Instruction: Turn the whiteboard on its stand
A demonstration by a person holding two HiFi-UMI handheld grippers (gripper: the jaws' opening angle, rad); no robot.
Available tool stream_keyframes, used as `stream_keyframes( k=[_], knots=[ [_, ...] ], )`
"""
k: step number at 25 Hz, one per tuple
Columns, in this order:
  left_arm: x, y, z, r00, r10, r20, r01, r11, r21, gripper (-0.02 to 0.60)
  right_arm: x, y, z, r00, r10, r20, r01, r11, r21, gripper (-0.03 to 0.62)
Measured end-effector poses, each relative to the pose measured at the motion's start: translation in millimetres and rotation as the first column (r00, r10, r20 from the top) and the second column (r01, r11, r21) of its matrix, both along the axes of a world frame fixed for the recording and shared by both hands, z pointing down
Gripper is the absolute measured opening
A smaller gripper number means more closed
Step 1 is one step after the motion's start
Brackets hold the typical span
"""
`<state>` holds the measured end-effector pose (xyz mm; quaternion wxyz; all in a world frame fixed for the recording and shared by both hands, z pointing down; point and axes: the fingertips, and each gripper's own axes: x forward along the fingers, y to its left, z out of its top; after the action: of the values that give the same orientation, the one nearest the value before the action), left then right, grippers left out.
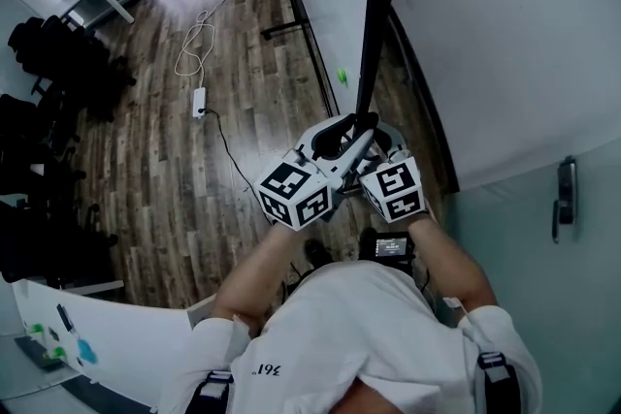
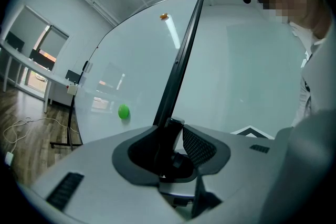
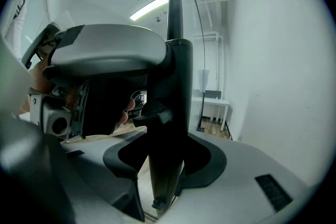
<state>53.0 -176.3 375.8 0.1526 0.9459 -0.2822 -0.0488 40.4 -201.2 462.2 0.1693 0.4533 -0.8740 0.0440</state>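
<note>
Power strip [image 1: 199,101] on wood floor [image 1: 146,179]

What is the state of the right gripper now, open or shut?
Shut on the whiteboard: its dark frame edge sits clamped between the jaws of the right gripper.

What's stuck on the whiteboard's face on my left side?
A green magnet low down and an orange magnet near the top sit on the whiteboard. Its other face is turned away and cannot be seen.
</note>
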Motion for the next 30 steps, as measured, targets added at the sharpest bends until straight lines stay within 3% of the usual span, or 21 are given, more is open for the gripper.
stream_keyframes(
  k=[30],
  knots=[
    [13, 83, -11, 0.994, 0.107, 0.000, -0.107, 0.994, -0.023, 0.144, 12, 85, -12, 0.999, -0.029, -0.019, 0.028, 0.999, -0.033, 0.192]
  ],
)
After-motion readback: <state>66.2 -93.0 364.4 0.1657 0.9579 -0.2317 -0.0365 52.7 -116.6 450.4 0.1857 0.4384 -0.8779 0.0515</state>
